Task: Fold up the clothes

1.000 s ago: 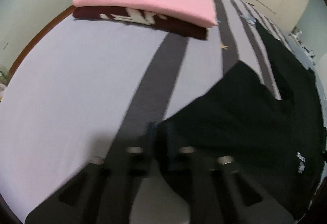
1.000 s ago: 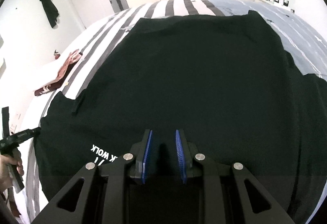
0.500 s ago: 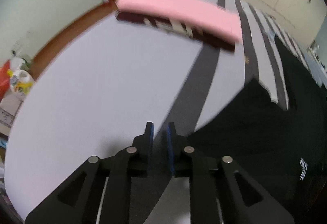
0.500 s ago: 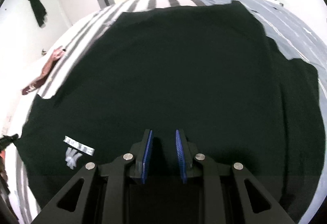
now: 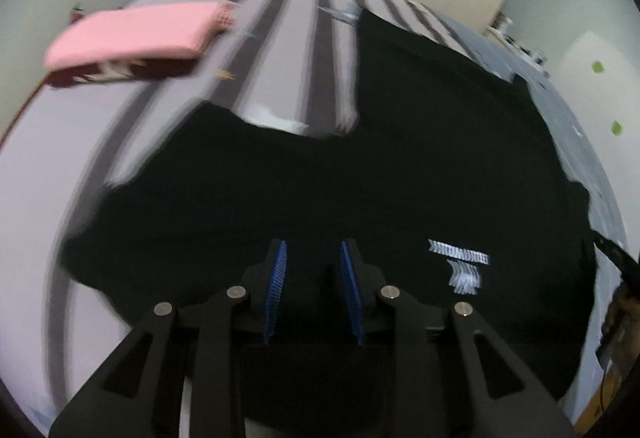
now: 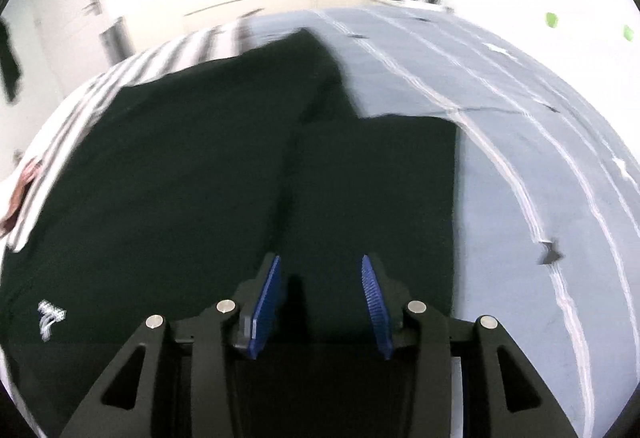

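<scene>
At the far left of the bed (image 5: 100,142), with its grey-and-white striped cover, sits a folded pink garment (image 5: 132,34) stacked on a dark red one (image 5: 120,72). Next to the right, the black T-shirt (image 5: 360,166) lies spread flat over the stripes, its left sleeve (image 5: 132,218) reaching toward the bed's edge and a small white logo (image 5: 462,268) near the chest. The left claw (image 5: 312,286) hovers over the shirt's near edge with its blue pads apart and nothing between them; half a second ago it was narrowly parted over bare sheet and pointed at the pink stack, so it has swung right and widened. Further right, the right claw (image 6: 322,302) also stands open and empty above the right sleeve (image 6: 376,198), wider than before, and it too has turned right, off the shirt's middle. The shirt looks like thin, limp cotton: light, likely to sag and wrinkle, so I'd pinch it at a sleeve hem or shoulder seam, both layers together.
</scene>
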